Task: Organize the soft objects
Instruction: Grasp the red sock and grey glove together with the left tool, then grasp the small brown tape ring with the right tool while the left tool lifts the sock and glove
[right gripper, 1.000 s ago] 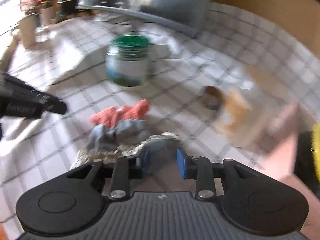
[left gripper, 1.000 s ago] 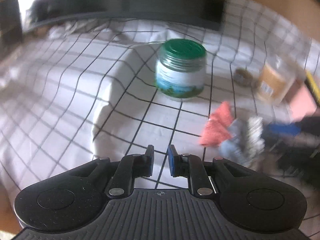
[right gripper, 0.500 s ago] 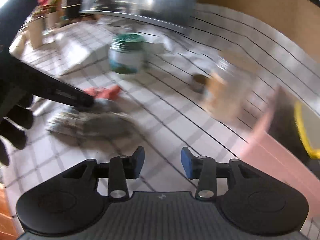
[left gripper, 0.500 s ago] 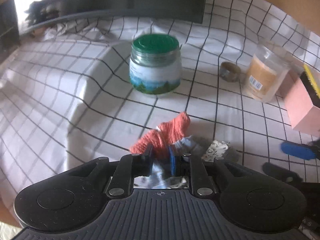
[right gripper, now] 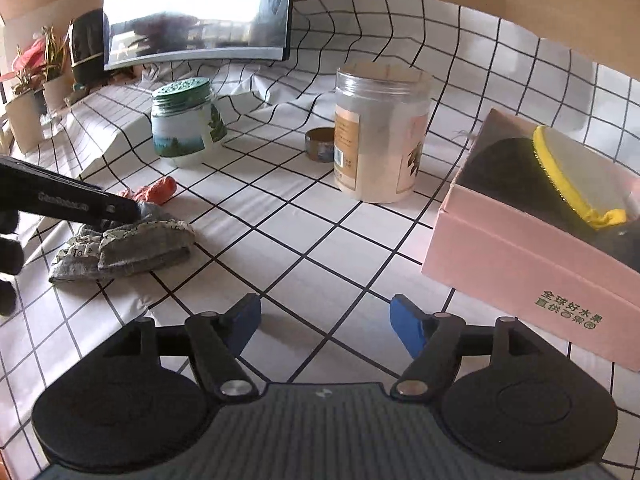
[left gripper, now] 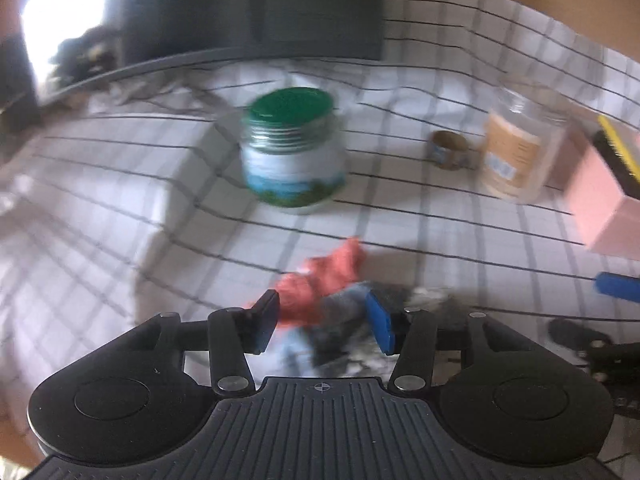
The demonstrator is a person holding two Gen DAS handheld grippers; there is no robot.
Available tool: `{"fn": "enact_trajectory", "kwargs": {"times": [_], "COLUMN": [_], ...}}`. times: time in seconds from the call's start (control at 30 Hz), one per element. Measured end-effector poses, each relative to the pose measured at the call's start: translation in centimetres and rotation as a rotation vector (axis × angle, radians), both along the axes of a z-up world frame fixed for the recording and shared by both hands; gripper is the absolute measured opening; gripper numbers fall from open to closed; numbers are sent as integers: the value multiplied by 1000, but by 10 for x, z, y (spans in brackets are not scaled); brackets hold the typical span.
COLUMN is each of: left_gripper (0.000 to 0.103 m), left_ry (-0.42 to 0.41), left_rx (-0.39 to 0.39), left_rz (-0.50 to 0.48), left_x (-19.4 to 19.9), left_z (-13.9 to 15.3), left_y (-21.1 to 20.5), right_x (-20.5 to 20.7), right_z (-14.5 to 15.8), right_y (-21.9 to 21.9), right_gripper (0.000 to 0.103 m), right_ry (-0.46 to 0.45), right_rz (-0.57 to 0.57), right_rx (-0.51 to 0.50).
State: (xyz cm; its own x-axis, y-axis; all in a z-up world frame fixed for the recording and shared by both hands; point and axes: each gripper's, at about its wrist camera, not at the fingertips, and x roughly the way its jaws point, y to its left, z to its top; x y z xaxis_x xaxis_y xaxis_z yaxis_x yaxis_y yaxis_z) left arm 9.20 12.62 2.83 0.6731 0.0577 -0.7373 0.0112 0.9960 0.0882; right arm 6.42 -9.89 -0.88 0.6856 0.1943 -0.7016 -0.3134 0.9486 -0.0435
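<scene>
Two handheld grippers work over a white tablecloth (right gripper: pixel 328 236) printed with a black grid. Take the green-lidded jar (right gripper: pixel 186 122) as the landmark. Just in front of the jar lies a small heap of soft things: an orange-red cloth (right gripper: pixel 154 191) nearest the jar, with a grey patterned sock (right gripper: pixel 132 246) touching it on the side away from the jar. To the right of the jar, well apart, stand a small tin (right gripper: pixel 320 144), a tall clear jar with a tan label (right gripper: pixel 382 132) and, farther right, a pink box (right gripper: pixel 520 256) with dark items inside.

The left gripper (left gripper: pixel 322 320) hangs right over the heap. Its jaws are opening, with the orange-red cloth and grey fabric showing between the blue pads; that view is blurred, so whether a pad touches fabric cannot be told. The right gripper (right gripper: pixel 324 322) sits to the right of the heap — its jaws are opening too, with only bare cloth between them.

The step in hand looks like picking one piece out of the heap. To do it well, lower the left pads around a single raised fold — not the whole pile — and close fully before lifting, so the neighbouring piece and the tablecloth stay down.
</scene>
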Motion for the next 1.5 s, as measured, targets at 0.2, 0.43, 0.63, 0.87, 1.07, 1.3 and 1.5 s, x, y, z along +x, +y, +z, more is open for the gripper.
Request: {"fn": "enact_trajectory", "kwargs": {"times": [0.2, 0.43, 0.63, 0.87, 1.07, 1.3, 1.5], "left_gripper": [54, 55, 60, 61, 25, 17, 17], "left_ry": [79, 62, 70, 59, 24, -10, -116], "left_rx": [-119, -251, -99, -79, -68, -146, -298], "left_rz": [98, 51, -56, -88, -219, -296, -257], "left_x": [8, 13, 21, 19, 11, 2, 10], "left_z": [-7, 0, -9, -13, -13, -10, 26], "left_y": [25, 19, -17, -16, -22, -8, 38], "right_x": [-1, -2, -1, 2, 11, 28, 105], "right_z": [-1, -2, -3, -3, 1, 57, 152], "right_y": [2, 2, 4, 4, 9, 33, 82], "right_gripper": [75, 79, 85, 95, 101, 85, 85], "right_ry": [-18, -20, -13, 15, 107, 112, 76], "right_rz": [-14, -18, -7, 22, 36, 90, 113], "right_rx": [2, 6, 5, 3, -32, -48, -96]}}
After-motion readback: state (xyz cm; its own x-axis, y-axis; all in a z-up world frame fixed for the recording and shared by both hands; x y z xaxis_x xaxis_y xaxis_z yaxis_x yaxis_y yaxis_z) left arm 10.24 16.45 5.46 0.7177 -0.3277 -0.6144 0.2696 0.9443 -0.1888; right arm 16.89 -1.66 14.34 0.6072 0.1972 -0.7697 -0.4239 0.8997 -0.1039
